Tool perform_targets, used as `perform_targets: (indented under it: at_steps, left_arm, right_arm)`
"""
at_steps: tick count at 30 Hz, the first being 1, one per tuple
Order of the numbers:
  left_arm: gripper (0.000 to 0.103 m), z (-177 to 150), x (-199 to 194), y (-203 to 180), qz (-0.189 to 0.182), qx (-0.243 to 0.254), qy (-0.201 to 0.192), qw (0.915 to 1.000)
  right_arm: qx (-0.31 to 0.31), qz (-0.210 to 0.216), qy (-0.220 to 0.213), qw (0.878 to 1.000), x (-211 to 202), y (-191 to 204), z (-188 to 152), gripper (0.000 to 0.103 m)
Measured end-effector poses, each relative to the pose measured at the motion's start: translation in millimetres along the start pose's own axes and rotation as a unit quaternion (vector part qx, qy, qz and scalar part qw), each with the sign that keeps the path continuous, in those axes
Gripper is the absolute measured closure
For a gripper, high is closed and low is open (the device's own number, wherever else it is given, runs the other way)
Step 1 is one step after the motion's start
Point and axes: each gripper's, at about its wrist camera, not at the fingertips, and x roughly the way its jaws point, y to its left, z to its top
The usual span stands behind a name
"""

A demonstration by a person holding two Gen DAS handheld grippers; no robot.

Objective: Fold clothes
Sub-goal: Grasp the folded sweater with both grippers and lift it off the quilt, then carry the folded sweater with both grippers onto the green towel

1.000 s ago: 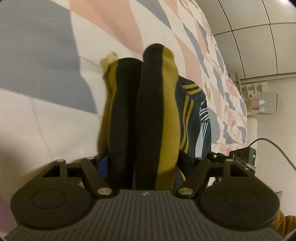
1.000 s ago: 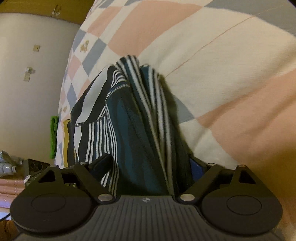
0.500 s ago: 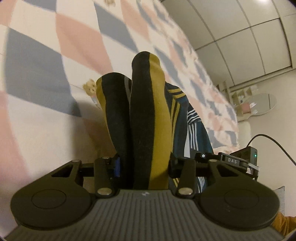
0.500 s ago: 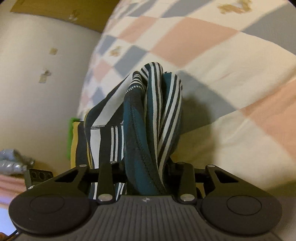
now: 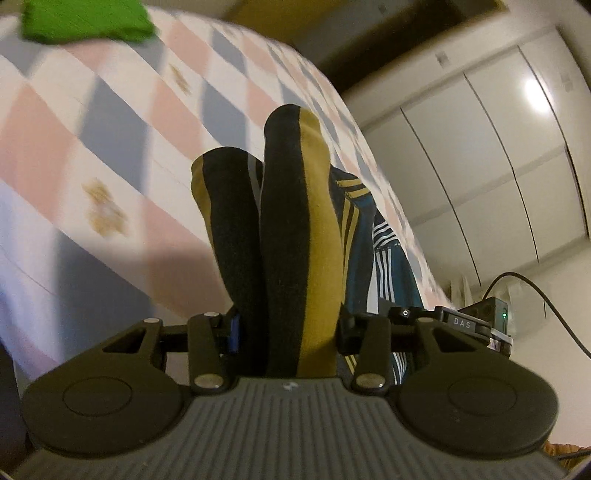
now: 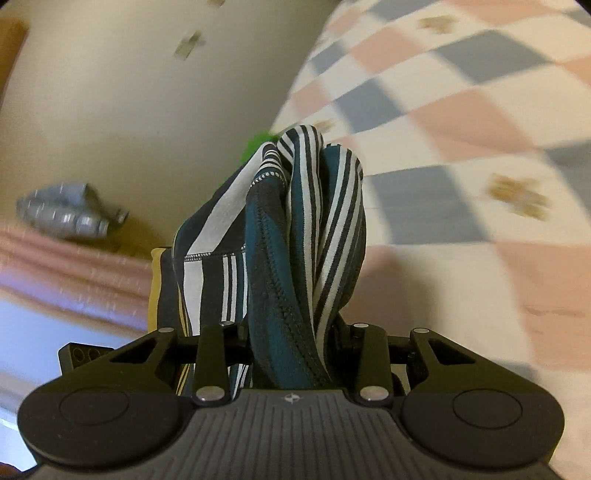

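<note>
One striped garment (image 5: 295, 236), two grippers clamping.

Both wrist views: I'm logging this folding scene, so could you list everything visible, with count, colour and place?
striped garment: one, black and mustard bands at one end, teal, navy and white stripes at the other, bunched and pinched at both ends.
checked bedspread: one, pink, grey-blue and cream squares with small tan motifs, under the garment.
green cloth: one, bright green, far on the bedspread.
wardrobe doors: several panels, white, beyond the bed.
black cable: one, beside the far gripper.
silvery crumpled object: one, blurred, by the beige wall; cannot identify.
left gripper: black, shut on the mustard end.
right gripper: black, shut on the teal end.
</note>
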Motion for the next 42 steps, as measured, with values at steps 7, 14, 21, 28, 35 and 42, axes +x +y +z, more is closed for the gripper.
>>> perform_targets:
  at_steps: [7, 14, 21, 28, 35, 42]
  left_arm:
    - [0.064, 107.6, -37.8, 86.1, 0.007, -0.013, -0.073, 0.9972]
    - [0.064, 254.9, -29.2, 175.1, 0.014, -0.023, -0.109, 0.9937]
    - [0.064, 365.8, -8.1, 245.8, 0.019, -0.049, -0.175, 0.9832]
    - [0.063, 402.6, 20.0, 304.1, 0.039, -0.104, -0.220, 0.9692]
    - [0.062, 405.0, 62.4, 340.9, 0.085, -0.136, -0.230, 0.9598]
    - [0.055, 415.4, 72.0, 352.5, 0.104, -0.135, -0.188, 0.9672]
  right_arm:
    - [-0.070, 0.020, 0.047, 0.996, 135.9, 80.9, 76.5, 0.068]
    - [-0.106, 0.006, 0.086, 0.991, 289.8, 140.7, 187.9, 0.068]
    - [-0.164, 0.004, 0.117, 0.979, 420.8, 183.6, 302.3, 0.068]
    - [-0.209, -0.011, 0.179, 0.961, 523.9, 193.9, 373.9, 0.068]
    - [-0.227, -0.021, 0.233, 0.945, 602.1, 172.2, 401.6, 0.064]
    - [-0.202, -0.063, 0.159, 0.964, 595.8, 142.2, 397.9, 0.045]
